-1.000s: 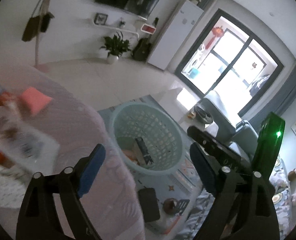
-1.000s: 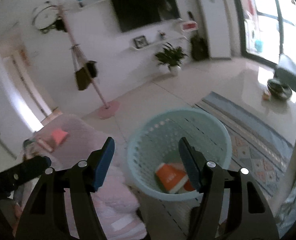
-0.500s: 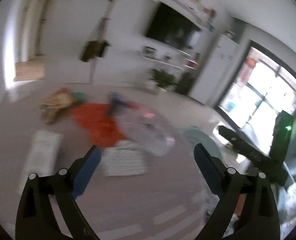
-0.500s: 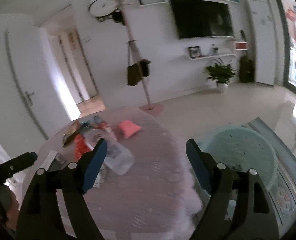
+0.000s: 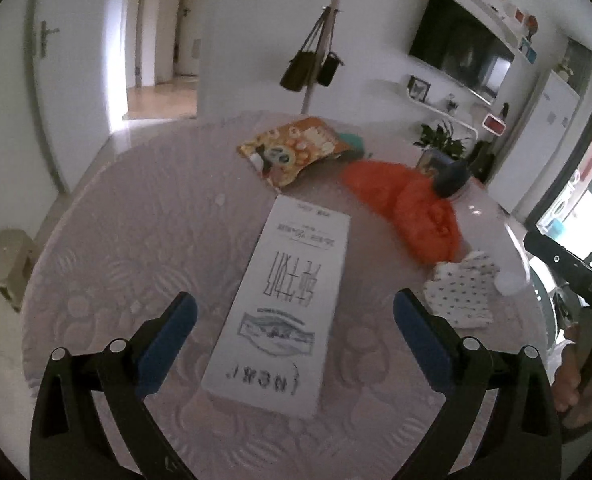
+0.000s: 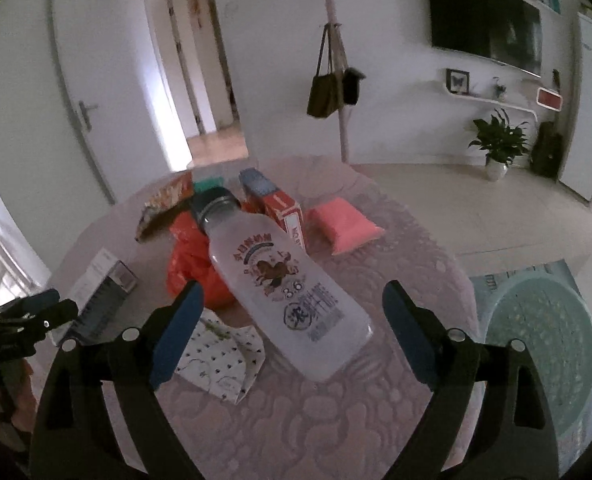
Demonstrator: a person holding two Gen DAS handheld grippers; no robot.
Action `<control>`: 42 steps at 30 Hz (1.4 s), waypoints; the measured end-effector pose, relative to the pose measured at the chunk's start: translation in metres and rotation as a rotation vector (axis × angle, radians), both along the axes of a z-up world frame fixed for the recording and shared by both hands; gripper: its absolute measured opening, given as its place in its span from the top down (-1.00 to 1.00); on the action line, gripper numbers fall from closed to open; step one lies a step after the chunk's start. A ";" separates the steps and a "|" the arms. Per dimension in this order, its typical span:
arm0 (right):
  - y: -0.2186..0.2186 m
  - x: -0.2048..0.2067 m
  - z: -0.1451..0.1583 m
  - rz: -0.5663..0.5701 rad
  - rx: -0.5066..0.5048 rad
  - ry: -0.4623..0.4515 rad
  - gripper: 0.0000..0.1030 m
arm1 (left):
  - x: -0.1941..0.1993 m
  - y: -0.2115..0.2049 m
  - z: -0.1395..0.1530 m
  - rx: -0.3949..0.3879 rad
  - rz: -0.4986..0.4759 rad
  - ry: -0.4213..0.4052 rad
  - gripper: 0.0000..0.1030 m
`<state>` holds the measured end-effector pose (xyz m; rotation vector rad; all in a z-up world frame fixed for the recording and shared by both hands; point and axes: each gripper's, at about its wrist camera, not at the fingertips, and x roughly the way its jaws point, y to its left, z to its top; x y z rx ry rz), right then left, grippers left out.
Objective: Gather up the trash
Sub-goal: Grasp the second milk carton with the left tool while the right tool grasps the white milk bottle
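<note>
My left gripper [image 5: 291, 300] hangs over the pink round table [image 5: 135, 240], its jaws opening. A flat white printed box [image 5: 279, 312] lies between its fingers, untouched. My right gripper [image 6: 291, 292] is also opening. It sits over a white milk bottle [image 6: 279, 280] with a dark cap, which lies on its side between the pads without contact. Other trash lies around: an orange plastic bag [image 6: 191, 256], dotted paper [image 6: 219, 356], a red carton [image 6: 281, 210], a pink pack [image 6: 344, 224] and a snack bag [image 5: 291, 148].
A teal laundry basket [image 6: 544, 340] stands on the rug to the right of the table. A coat stand with bags [image 6: 332, 92] rises behind the table. The other gripper shows at each view's edge, with the white box [image 6: 99, 296] beside it.
Both grippers have swung away from the teal basket to the table. The left now frames the white box, the right the milk bottle. Both pairs of jaws stand wider.
</note>
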<state>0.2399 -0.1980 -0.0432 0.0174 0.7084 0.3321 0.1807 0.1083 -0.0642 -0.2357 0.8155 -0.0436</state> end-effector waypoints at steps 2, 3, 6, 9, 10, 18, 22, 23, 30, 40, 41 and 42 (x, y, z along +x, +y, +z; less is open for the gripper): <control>0.004 0.006 -0.005 0.019 -0.018 0.012 -0.68 | 0.009 -0.003 -0.006 -0.009 -0.004 0.016 -0.84; 0.006 0.009 -0.007 0.025 -0.028 0.016 -0.68 | 0.009 -0.004 -0.009 -0.019 -0.009 0.018 -0.83; 0.012 0.018 -0.012 0.029 -0.072 0.021 -0.68 | 0.019 -0.004 -0.017 -0.053 -0.014 0.024 -0.76; 0.017 0.024 -0.017 0.049 -0.075 0.030 -0.64 | 0.020 -0.008 -0.028 -0.060 -0.009 0.027 -0.68; 0.020 0.025 -0.019 0.062 -0.074 0.036 -0.58 | 0.020 -0.008 -0.029 -0.055 -0.008 0.021 -0.63; 0.039 0.007 -0.017 0.151 -0.143 0.023 -0.11 | 0.022 -0.015 -0.031 -0.030 -0.029 0.023 -0.54; 0.044 -0.007 -0.016 0.206 -0.105 0.061 -0.08 | 0.021 -0.020 -0.032 0.000 -0.026 0.021 -0.36; 0.046 -0.009 -0.016 0.211 -0.095 0.075 -0.08 | 0.020 -0.020 -0.032 0.002 -0.026 0.020 -0.33; 0.049 0.003 -0.017 0.181 -0.064 0.113 -0.10 | 0.019 -0.021 -0.034 0.010 -0.030 0.020 -0.33; 0.043 -0.018 0.002 0.180 -0.017 0.049 -0.04 | 0.006 -0.013 -0.023 -0.036 -0.022 -0.034 -0.04; 0.041 -0.021 0.007 0.179 -0.010 0.037 -0.03 | 0.001 -0.015 -0.019 -0.033 -0.029 -0.051 -0.04; 0.036 -0.025 0.014 0.178 0.008 0.022 -0.02 | -0.002 -0.017 -0.014 -0.033 -0.039 -0.064 -0.04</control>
